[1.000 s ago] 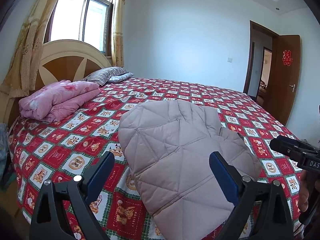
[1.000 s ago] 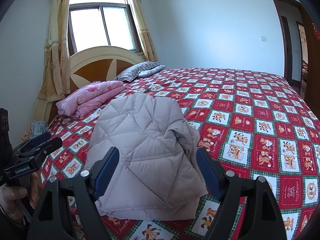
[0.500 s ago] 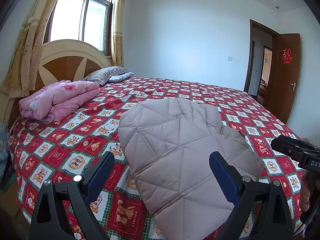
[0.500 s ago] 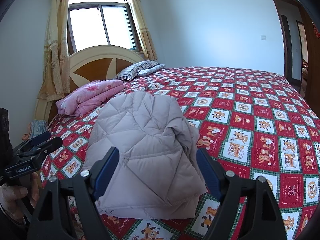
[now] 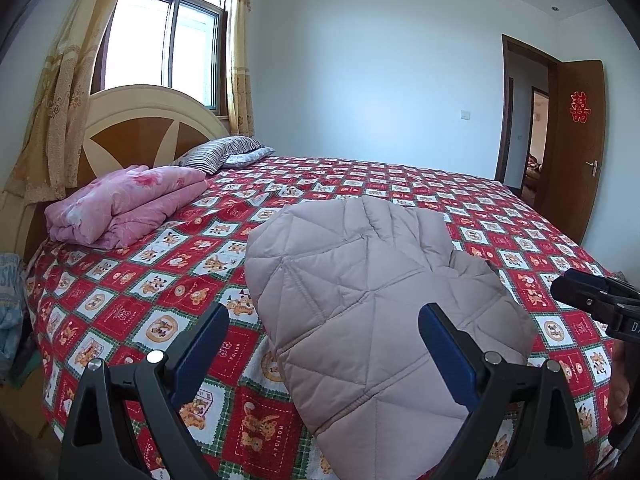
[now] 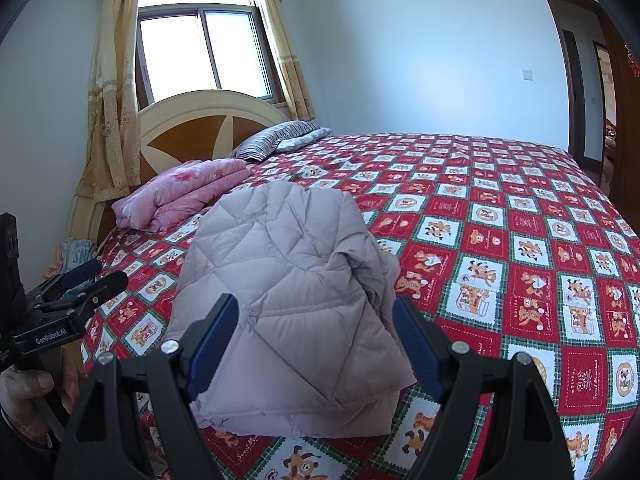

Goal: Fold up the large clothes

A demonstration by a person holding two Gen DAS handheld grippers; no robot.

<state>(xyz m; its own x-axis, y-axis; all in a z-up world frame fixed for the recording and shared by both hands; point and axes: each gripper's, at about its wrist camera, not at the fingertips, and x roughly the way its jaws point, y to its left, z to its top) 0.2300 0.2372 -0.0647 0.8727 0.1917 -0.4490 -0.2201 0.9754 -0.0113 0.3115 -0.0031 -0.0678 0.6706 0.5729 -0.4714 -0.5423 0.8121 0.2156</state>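
A pale mauve quilted puffer jacket (image 5: 372, 304) lies folded into a compact bundle on the bed near its front edge; it also shows in the right wrist view (image 6: 288, 292). My left gripper (image 5: 324, 344) is open and empty, held just in front of and above the jacket's near end. My right gripper (image 6: 316, 340) is open and empty, held above the jacket's near edge. Neither touches the jacket. The right gripper's tips show at the right edge of the left wrist view (image 5: 592, 300); the left gripper shows at the left of the right wrist view (image 6: 72, 288).
The bed carries a red, white and green checked cover (image 5: 440, 196). A folded pink quilt (image 5: 124, 204) and striped pillows (image 5: 220, 152) lie by the headboard (image 5: 140, 120). An open wooden door (image 5: 572, 148) is at the right. Blue cloth (image 6: 78, 252) sits beside the bed.
Both grippers have drifted slightly back and up from the jacket; the jacket sits a little lower in both views. The jacket has not moved.
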